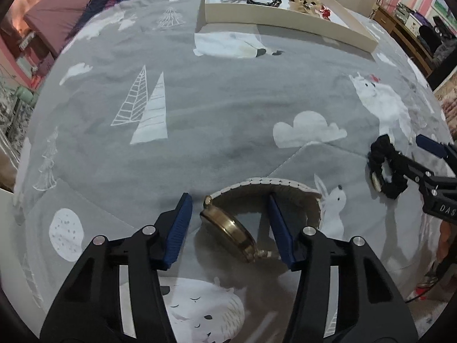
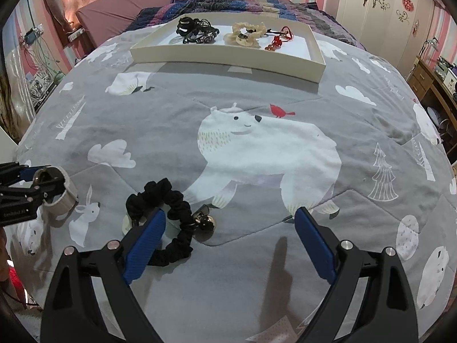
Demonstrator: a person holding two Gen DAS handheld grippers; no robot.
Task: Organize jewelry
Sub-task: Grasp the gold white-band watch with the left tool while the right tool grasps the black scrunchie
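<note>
A gold watch (image 1: 228, 230) with a white strap (image 1: 274, 183) lies on the grey blanket between the blue pads of my open left gripper (image 1: 228, 203); it also shows in the right wrist view (image 2: 58, 188). A black scrunchie (image 2: 168, 214) with a gold bell (image 2: 205, 220) lies on the blanket. My open right gripper (image 2: 230, 218) hovers over it, its left pad above the scrunchie's ring. The scrunchie also shows in the left wrist view (image 1: 385, 168). A cream tray (image 2: 228, 54) at the far side holds black hair ties (image 2: 197, 31), a cream scrunchie (image 2: 245, 34) and red pieces (image 2: 278, 38).
The grey blanket (image 2: 257, 91) with polar bears and trees covers the whole bed. A dark quilt (image 2: 228, 3) and a mauve mattress (image 2: 128, 11) lie behind the tray. A wooden desk (image 2: 428, 83) stands at the right, white wardrobe doors (image 2: 380, 5) behind.
</note>
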